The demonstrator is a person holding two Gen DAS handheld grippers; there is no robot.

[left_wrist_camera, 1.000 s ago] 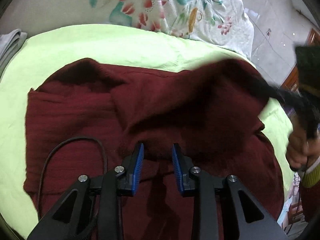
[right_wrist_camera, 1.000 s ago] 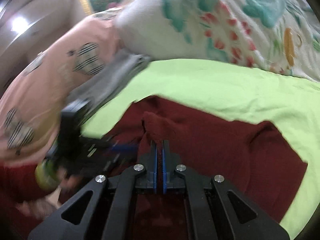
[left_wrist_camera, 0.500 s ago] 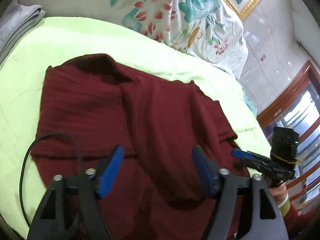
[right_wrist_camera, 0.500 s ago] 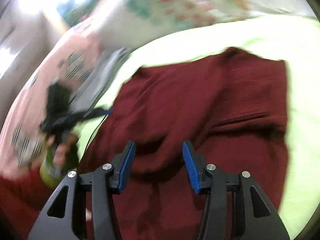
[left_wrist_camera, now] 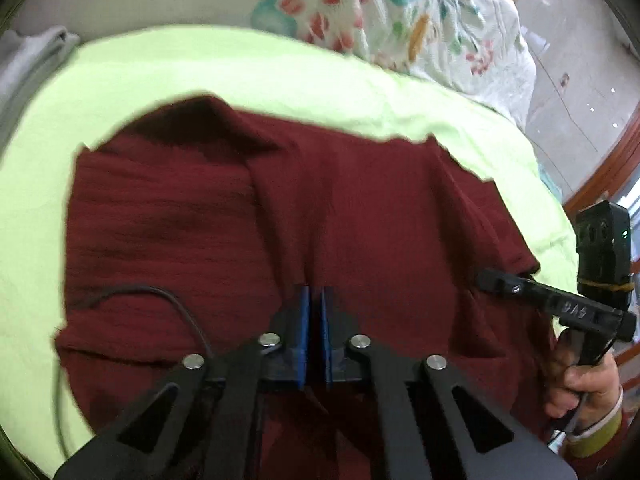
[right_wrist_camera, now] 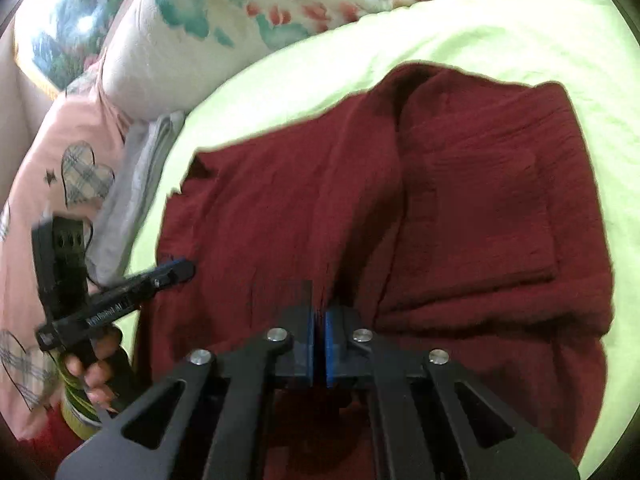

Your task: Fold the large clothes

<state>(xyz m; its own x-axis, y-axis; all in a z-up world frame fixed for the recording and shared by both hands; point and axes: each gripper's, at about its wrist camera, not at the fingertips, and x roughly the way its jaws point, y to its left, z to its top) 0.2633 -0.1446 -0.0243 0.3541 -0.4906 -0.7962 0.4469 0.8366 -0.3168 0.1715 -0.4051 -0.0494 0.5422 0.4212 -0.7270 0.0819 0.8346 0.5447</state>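
Observation:
A dark red knitted garment (left_wrist_camera: 280, 216) lies partly folded on a lime-green sheet (left_wrist_camera: 240, 72); it also shows in the right wrist view (right_wrist_camera: 440, 200). My left gripper (left_wrist_camera: 316, 300) is shut, its blue pads pinching the garment's near edge. My right gripper (right_wrist_camera: 319, 316) is shut on the near edge too. The right gripper shows at the right of the left wrist view (left_wrist_camera: 492, 282). The left gripper shows at the left of the right wrist view (right_wrist_camera: 176, 270).
A floral quilt (left_wrist_camera: 400, 20) lies bunched behind the sheet. A pink pillow with heart prints (right_wrist_camera: 60, 160) and a folded grey cloth (right_wrist_camera: 132, 184) sit at the left. A black cable (left_wrist_camera: 168, 296) trails across the garment.
Both grippers were open half a second ago and have closed on the garment's near edge. One second ago the right was shut on a fold and has since let it go.

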